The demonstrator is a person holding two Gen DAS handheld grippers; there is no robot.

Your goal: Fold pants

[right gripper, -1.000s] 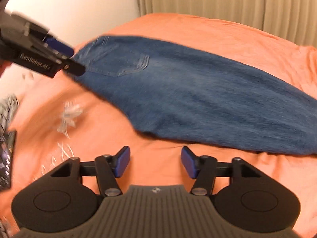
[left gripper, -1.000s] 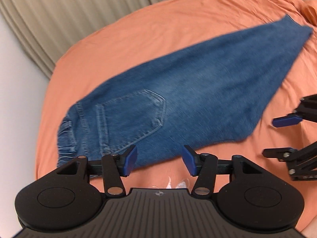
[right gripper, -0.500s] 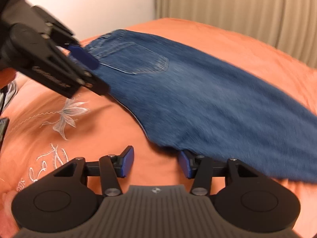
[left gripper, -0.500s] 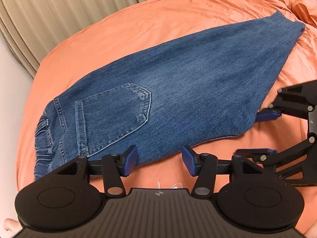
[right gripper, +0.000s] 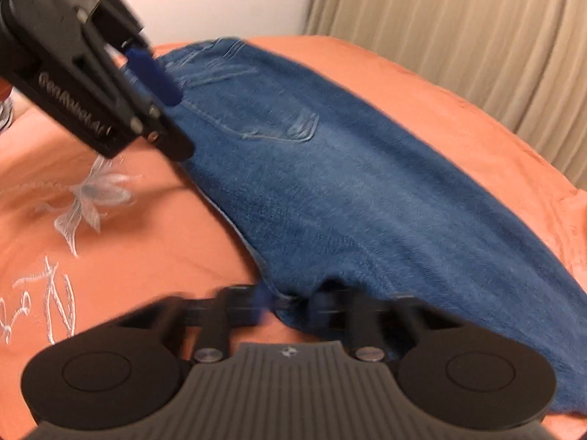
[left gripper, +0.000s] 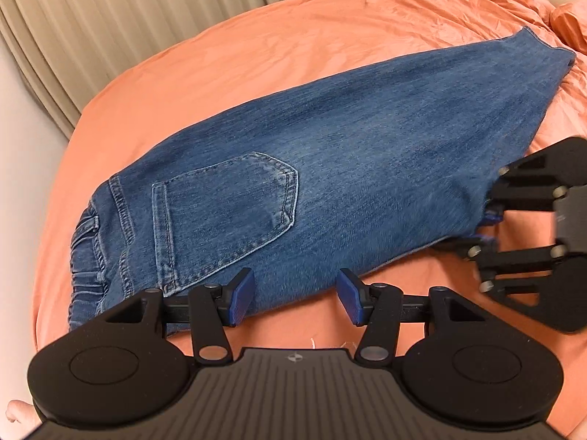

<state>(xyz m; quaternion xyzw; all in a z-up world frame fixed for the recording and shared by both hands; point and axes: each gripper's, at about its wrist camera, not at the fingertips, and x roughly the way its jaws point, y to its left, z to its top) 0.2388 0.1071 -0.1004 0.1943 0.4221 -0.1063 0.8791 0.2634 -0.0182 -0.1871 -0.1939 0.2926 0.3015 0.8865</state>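
Right gripper (right gripper: 290, 306) has advanced, closing on jeans (right gripper: 348, 198) edge.

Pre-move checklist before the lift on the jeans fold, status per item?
1. Right hand-held gripper on the jeans' near edge: ok, jaws closing with denim between them.
2. Right grip fully seated: cannot tell, fingers blurred.
3. Left hand-held gripper on denim: not ok, jaws open over the edge near the back pocket, nothing pinched.
4. Jeans flat, legs stacked: ok, lying smooth on the orange bedsheet.
5. Both layers caught at the right grip: cannot tell.
6. The two grippers clear of each other: ok, apart along the near edge.
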